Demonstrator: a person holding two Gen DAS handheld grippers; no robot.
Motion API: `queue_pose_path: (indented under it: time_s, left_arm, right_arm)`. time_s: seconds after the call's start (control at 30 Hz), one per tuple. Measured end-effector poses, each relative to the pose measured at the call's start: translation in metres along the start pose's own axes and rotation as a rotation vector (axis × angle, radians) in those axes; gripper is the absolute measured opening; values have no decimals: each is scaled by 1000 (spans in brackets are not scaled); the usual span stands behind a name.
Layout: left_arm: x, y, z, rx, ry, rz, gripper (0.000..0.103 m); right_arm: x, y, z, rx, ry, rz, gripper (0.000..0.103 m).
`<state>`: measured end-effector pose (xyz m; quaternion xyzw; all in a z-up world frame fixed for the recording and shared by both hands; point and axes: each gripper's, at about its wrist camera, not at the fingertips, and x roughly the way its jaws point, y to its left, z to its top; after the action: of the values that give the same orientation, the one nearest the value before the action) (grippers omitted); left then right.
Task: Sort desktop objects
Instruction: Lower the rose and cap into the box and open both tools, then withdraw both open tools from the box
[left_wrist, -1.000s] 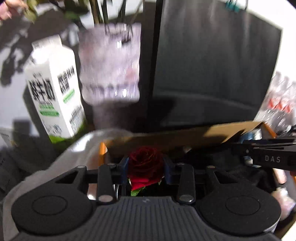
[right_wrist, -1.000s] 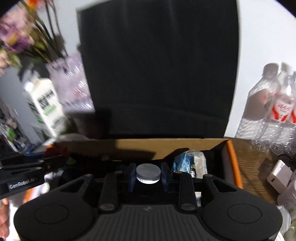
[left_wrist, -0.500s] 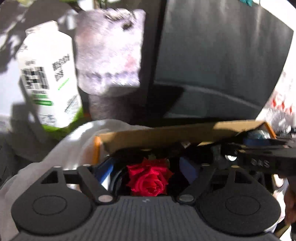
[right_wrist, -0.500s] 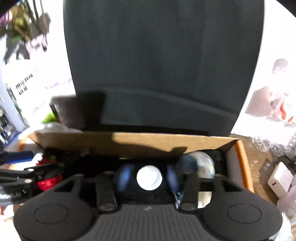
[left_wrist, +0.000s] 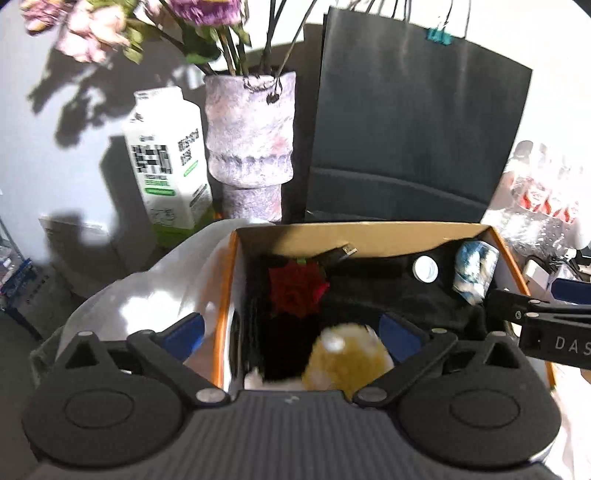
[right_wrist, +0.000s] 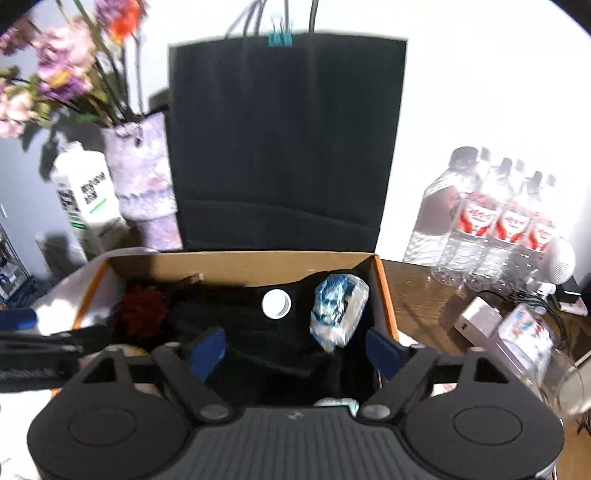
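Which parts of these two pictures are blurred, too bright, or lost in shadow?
Left wrist view: flowers smeared, bottles washed out by glare, box floor nearly black around the rose. Right wrist view: wall overexposed, carton blurred, straight edges bent by the fisheye lens.

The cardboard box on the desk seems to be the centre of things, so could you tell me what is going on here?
A person is sorting desk items into the cardboard box with a claw in each hand. The left claw hangs over the box, jaws opening with nothing gripped; the red rose lies in the box beyond it. The right claw is also opening and empty, above the white cap and a blue-and-white packet lying on the dark lining.
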<state>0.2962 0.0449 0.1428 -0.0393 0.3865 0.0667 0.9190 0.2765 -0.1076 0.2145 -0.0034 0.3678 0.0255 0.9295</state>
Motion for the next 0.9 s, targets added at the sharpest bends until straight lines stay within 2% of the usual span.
queue_pose_path:
  time_s: [0.3,0.43,0.57,0.73,0.9]
  left_arm:
    - [-63,-7,-59,-15,-61,34,103]
    - [-92,-13,-100,-31,-90,-8,103]
    - [-123,-15,-155,32,-136,-83,103]
    - [-156,-5,-235,70,-188,-140,103]
    - [-191,0,-311,86,-268,-90,103]
  right_arm:
    - [-65,-2,-56,24,-62,36,85]
    - [-92,-1,-100,-28,-114,61,88]
    - [-120,-2,-156,-74,-161,51,88]
    - [-163,-5,-236,-72,-223,96,94]
    - [-195,-1,-304,-23,-249,106,94]
